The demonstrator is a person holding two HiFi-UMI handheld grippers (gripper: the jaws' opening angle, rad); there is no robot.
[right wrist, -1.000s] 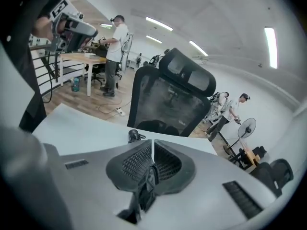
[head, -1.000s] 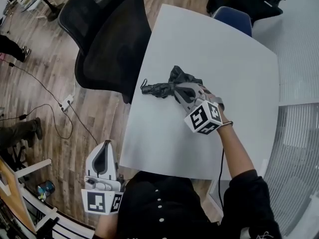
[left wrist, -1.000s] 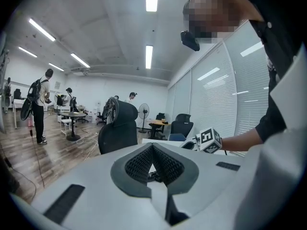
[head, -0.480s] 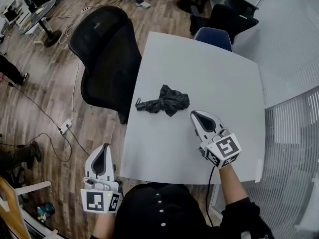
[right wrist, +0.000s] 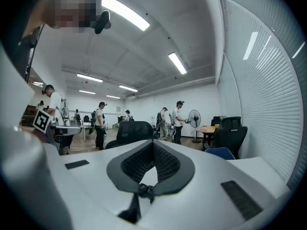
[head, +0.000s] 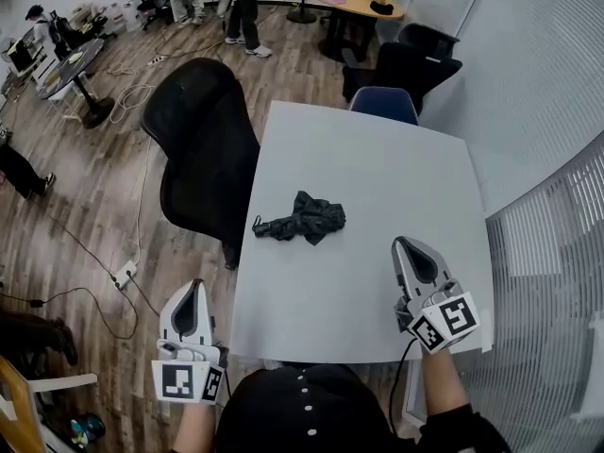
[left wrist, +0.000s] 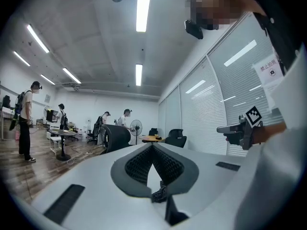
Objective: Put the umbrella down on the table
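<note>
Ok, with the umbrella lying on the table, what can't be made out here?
- The umbrella: small and dark in the head view, so handle and strap cannot be told apart; neither gripper view shows it.
- The blue chair: mostly hidden behind the table in the head view.
- Things on the far wooden table: too small to name, head view.

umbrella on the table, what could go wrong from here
The umbrella lies close to the left edge of the table, its narrow end nearest the rim beside the black office chair; a knock there could push it off. Its fabric looks loose and bunched, so it might spread further.
</note>
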